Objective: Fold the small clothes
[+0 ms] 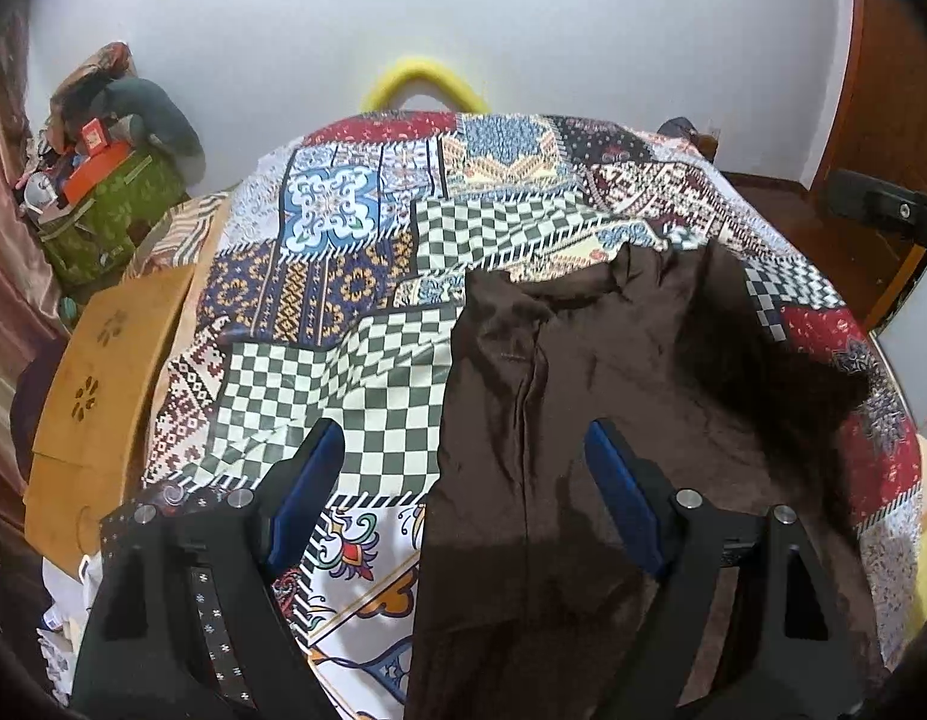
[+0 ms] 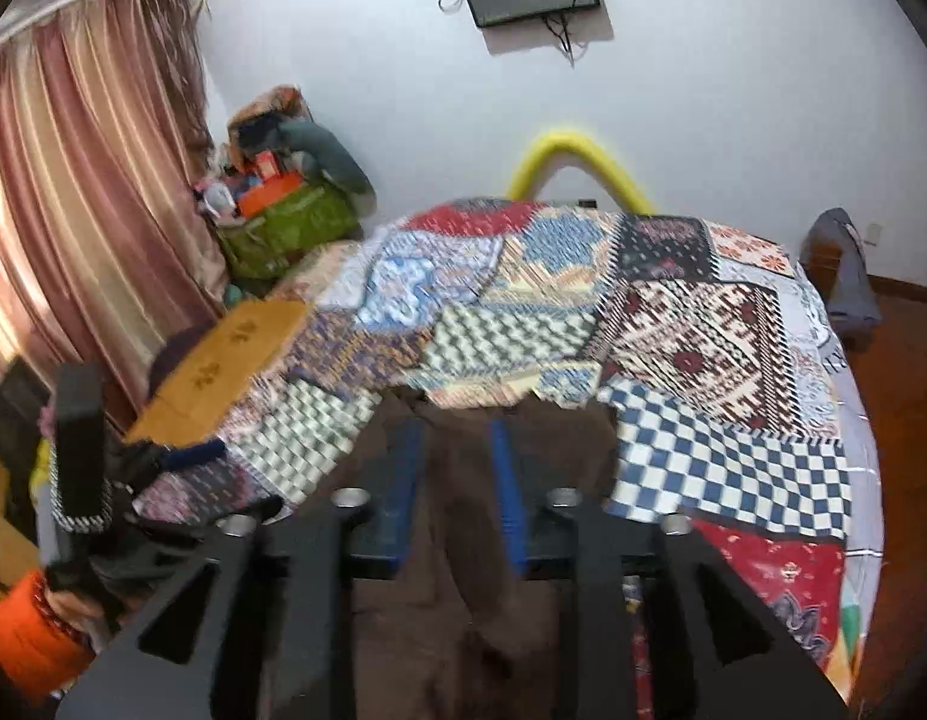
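Brown garment, one piece, lying rumpled on the patchwork bedspread toward the near edge of the bed, its long axis running from the near edge away toward the far edge. Left gripper: fingers wide apart, holding nothing, straddling the garment's left border. Right gripper: fingers narrowly apart directly over the cloth, unclamped as far as the blurred view shows; judged the nearer for a first pinch.

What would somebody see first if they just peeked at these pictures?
Probably the bright patchwork bedspread with its checkered squares, covering the whole bed. Next, the dark brown garment spread on it, close under the open left gripper. A yellow curved thing peeks up behind the bed's far edge.
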`<state>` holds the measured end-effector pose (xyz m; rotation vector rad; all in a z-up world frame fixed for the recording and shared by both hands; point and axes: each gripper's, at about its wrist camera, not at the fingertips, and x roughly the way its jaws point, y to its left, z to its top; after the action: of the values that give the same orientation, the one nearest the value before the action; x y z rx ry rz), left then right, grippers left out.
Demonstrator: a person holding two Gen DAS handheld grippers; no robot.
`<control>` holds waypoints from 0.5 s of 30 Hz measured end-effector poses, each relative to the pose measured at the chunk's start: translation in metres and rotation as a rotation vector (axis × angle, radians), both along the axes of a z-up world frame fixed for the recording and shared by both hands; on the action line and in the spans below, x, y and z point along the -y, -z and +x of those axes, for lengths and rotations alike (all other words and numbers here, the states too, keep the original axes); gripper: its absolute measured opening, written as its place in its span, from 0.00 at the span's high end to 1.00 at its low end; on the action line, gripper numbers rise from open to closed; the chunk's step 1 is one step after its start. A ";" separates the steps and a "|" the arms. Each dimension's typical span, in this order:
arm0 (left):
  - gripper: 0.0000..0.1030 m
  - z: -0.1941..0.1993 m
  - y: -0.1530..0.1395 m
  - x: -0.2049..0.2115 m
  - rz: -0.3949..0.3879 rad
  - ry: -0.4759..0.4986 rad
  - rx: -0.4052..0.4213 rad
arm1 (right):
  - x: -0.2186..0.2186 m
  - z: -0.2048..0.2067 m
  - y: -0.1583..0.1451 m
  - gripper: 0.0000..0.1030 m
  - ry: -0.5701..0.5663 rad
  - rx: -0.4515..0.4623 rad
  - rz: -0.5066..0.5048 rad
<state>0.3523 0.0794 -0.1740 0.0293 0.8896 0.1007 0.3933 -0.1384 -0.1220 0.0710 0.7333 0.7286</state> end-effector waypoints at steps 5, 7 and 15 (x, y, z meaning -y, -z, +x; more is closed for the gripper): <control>0.19 -0.003 -0.009 0.004 -0.004 0.010 0.018 | 0.003 -0.009 0.004 0.69 0.008 0.036 -0.082; 0.19 -0.001 -0.007 0.008 -0.007 0.015 0.011 | 0.008 -0.011 0.015 0.69 0.013 0.036 -0.139; 0.19 0.021 0.022 0.032 -0.061 0.052 -0.077 | 0.021 -0.019 0.085 0.69 0.012 -0.060 -0.273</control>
<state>0.3728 0.0476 -0.1956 -0.0004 0.9674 0.0239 0.3746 -0.1590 -0.2068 -0.1515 0.8829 0.6115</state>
